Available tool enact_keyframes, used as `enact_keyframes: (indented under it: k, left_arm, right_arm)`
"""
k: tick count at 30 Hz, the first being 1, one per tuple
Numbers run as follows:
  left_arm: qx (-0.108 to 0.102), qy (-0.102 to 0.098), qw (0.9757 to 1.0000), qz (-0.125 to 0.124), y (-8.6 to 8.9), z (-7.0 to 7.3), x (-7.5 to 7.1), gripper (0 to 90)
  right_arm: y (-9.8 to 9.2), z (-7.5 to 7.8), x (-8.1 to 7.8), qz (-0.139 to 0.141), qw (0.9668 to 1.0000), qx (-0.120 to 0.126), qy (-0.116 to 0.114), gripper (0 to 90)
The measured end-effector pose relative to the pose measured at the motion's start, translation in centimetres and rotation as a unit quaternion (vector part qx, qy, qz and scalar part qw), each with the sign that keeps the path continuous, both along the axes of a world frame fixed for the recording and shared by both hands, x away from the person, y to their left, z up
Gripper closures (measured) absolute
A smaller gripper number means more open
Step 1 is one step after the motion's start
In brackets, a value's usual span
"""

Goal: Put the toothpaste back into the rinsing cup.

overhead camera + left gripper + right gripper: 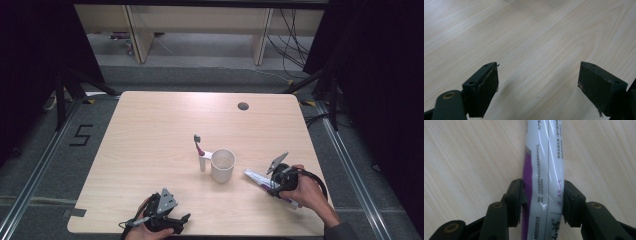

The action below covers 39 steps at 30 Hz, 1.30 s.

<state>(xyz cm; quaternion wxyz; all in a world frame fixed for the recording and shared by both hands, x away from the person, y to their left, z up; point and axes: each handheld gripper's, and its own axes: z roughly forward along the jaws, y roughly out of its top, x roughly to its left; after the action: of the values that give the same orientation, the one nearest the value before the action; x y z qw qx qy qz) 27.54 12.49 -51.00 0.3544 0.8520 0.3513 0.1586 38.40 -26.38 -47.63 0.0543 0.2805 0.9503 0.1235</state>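
- The toothpaste tube (pixel 545 182), white with a purple stripe and small print, lies flat on the worktop (pixel 150 125) near its right front corner, to the right of the cup (pixel 223 165) and apart from it.
- In the right gripper view the tube runs lengthwise between the two black jaws, and both pads meet its sides. The right gripper (pixel 543 200) is closed about the tube at part width, across its narrow dimension, with the tube not yet lifted from the wood.
- In the high view the right gripper (pixel 272 186) sits over the tube's near portion, with the far end of the tube projecting toward the cup.
- Risk, slip: the tube wall is glossy and soft. A light squeeze may let it slide or rotate between the pads on lifting, since the long free end hangs unsupported.
- Risk, over-squeeze: firm pressure on a soft tube can dent it or force paste toward the cap; the cap end cannot be made out.
- Risk, collision: the cup stands near the tube's far end, with a toothbrush (pixel 199 150) upright in a white holder (pixel 202 161) just beside it. A swing of the tube leftward could knock either over.
- The left gripper (pixel 539 82) rests at the front edge of the worktop, jaws wide apart with nothing between them, well clear of the work.
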Motion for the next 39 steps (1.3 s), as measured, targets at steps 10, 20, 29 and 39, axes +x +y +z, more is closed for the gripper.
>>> enact_keyframes:
  k: [10,20,29,39]
  left_arm:
    - [-0.006,0.001,1.0000,-0.002,-0.2,-0.1,-0.1,16.5]
    - [-0.003,-0.001,1.0000,0.000,-0.1,-0.2,0.0,16.5]
    - [-0.008,0.001,1.0000,0.002,-0.3,-0.2,-0.2,17.0]
    - [-0.002,0.002,1.0000,-0.002,-0.2,-0.2,-0.1,17.4]
  right_arm:
    - [1.1,0.3,0.5,0.018,0.9988,-0.040,0.021,58.8]
    - [1.5,0.5,0.8,0.025,0.9973,-0.055,0.042,61.9]
    - [1.9,0.5,0.9,0.046,0.9952,-0.063,0.059,75.8]
    - [2.3,0.4,1.1,0.053,0.9934,-0.076,0.067,76.7]
